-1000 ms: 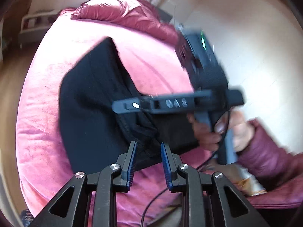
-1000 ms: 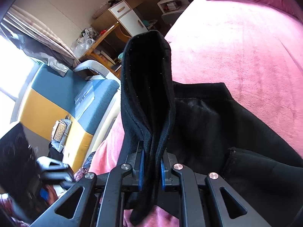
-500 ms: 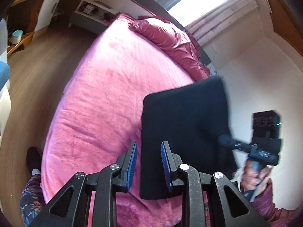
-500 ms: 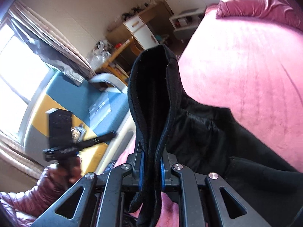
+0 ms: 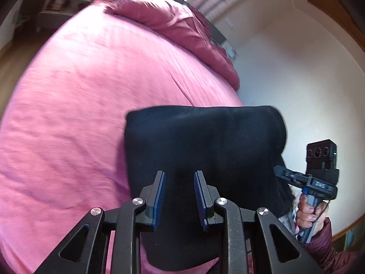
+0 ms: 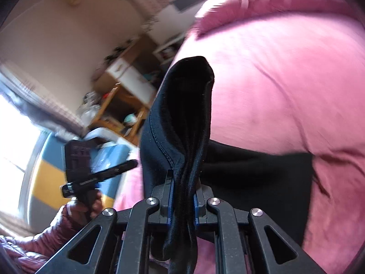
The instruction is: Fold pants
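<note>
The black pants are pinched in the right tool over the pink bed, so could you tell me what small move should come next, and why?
Probably lower the right tool and lay the black pants flat on the pink bed. The fabric is clamped between its pads and bunched upright, while the left tool hangs open above the cloth, gripping nothing.

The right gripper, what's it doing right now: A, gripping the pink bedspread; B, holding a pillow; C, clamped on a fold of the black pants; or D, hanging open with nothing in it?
C: in the right wrist view the right gripper has both blue pads pressed onto a bunched fold of the black pants, which rises between them above the pink bedspread.
</note>
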The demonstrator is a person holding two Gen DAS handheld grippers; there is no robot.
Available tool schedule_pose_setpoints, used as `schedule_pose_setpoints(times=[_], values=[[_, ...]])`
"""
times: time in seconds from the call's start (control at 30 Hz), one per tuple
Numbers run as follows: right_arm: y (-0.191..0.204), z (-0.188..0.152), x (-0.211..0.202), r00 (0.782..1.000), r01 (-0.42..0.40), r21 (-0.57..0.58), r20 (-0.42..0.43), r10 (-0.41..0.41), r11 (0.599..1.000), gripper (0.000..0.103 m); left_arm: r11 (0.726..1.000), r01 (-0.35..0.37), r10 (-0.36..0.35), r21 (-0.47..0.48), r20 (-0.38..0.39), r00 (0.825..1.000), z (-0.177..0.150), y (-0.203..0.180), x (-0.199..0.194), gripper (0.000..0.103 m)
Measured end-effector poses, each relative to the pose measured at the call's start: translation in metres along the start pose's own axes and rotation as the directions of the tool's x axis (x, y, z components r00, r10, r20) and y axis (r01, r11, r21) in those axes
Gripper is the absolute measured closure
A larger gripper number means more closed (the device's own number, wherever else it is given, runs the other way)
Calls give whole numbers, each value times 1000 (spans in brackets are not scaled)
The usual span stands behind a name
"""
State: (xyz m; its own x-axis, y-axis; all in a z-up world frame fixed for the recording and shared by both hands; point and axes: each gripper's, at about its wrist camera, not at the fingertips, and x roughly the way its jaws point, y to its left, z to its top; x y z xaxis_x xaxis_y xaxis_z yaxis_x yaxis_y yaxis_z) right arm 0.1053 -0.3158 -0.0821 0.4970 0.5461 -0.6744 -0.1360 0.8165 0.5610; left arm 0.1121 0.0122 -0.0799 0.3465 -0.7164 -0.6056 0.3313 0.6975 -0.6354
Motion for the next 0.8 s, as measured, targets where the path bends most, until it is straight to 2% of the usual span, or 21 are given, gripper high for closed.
schedule_pose_setpoints(times=[0.17, 0.3, 0.37, 0.47, 0.63, 0.8], values=[[-66, -17, 11, 995, 97, 114, -40, -93, 989, 90, 999, -10, 18, 52, -139, 990, -17, -17, 45, 77], [-108, -36, 27, 992, 107, 204, -88, -91, 973, 90, 995, -37, 57, 92, -228, 972, -39, -25, 69, 77], [-121, -43, 30, 994, 92, 250, -74, -75, 964, 89, 993, -44, 71, 110, -248, 966, -48, -27, 74, 77], [-132, -46, 21, 999, 39, 300, -29, -32, 953, 88, 988, -67, 100, 140, -243, 965, -55, -31, 73, 77], [-123, -52, -18, 995, 81, 295, 28, -93, 952, 82, 991, -49, 77, 127, -222, 972, -49, -32, 61, 77], [-87, -72, -49, 995, 67, 291, 47, -84, 954, 82, 994, -37, 53, 101, -170, 984, -47, -25, 40, 77]])
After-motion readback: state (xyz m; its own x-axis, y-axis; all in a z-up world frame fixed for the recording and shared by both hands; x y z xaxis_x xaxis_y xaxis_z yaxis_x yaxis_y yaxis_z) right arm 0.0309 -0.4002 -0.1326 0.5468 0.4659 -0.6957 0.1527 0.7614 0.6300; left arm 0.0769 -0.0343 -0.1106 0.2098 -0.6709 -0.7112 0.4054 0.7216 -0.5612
